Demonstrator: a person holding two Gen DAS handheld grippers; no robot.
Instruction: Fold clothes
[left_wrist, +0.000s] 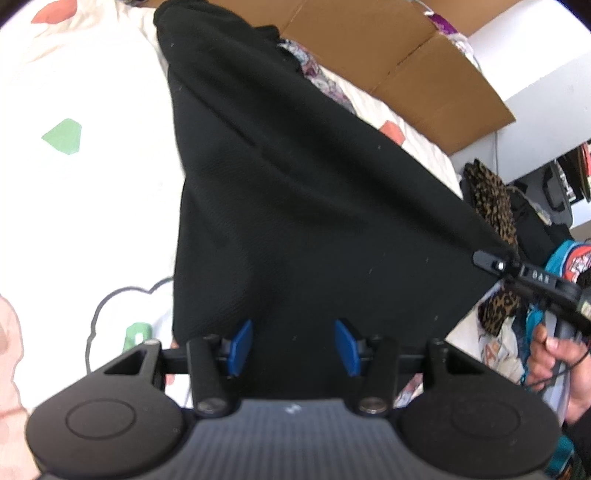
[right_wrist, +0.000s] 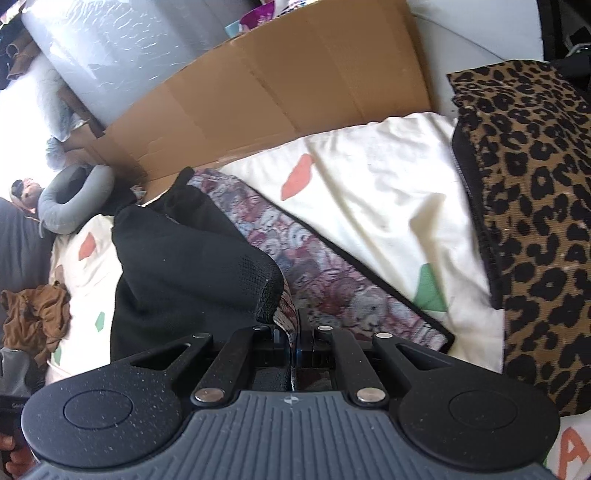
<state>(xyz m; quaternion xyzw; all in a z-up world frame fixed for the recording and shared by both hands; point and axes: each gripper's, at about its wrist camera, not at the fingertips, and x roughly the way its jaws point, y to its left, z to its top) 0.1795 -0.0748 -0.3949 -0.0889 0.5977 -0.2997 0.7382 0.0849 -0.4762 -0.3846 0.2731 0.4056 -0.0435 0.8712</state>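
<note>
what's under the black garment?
Under the lifted black garment a white patterned bedsheet and a floral cloth show at its edges; anything directly beneath is covered.

Bed (right_wrist: 388, 192): blk garment (right_wrist: 177, 266), leopard cloth (right_wrist: 535, 221).

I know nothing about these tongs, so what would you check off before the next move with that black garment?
1. Right tongs have a hold on the black garment: ok, shut on a corner, fabric pulled taut.
2. Left tongs have a hold: not ok, blue pads stand apart, cloth only lying between them.
3. Garment off the bed sheet: partly; the far end still rests on it.
4. Landing spot free: not ok, a patterned cloth lies beside the garment.
5. Leopard-print cloth clear of the fold: ok, off to the side.
6. Garment flat and unwrinkled: cannot tell, it is bunched.
</note>
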